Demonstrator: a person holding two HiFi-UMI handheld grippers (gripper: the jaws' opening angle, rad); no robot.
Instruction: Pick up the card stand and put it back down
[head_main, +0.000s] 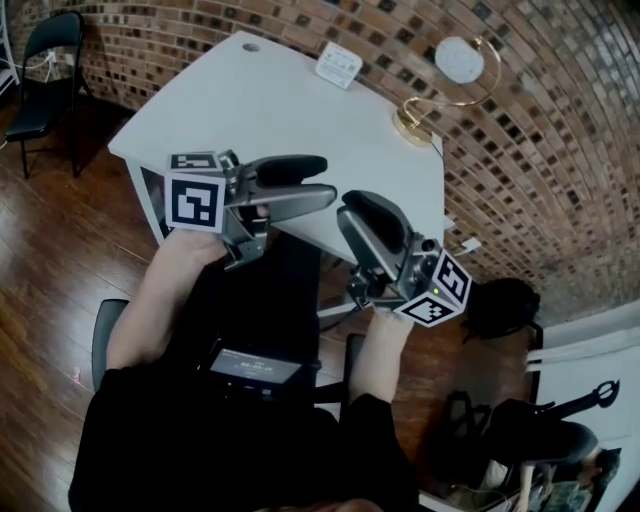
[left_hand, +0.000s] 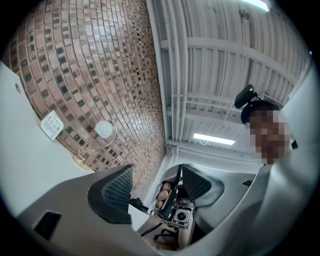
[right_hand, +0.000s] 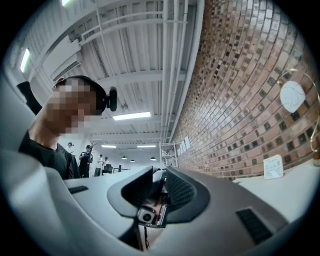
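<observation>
Print on the white sign (head_main: 338, 64) at the tabletop's (head_main: 270, 110) far edge is too small to read; the left claw (head_main: 328, 182) and right claw (head_main: 355, 215) hide its near edge.

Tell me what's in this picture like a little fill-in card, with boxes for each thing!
Place: white table beside a brick wall
Card stand: gold card stand, upright at the table's far right, holding a round white card; nothing touches it
Left tongs: open, nothing between them, near the table's front edge
Right tongs: open, nothing between them, facing the left tongs
Also there: small white printed card at the table's far edge; black chair on the wooden floor
</observation>
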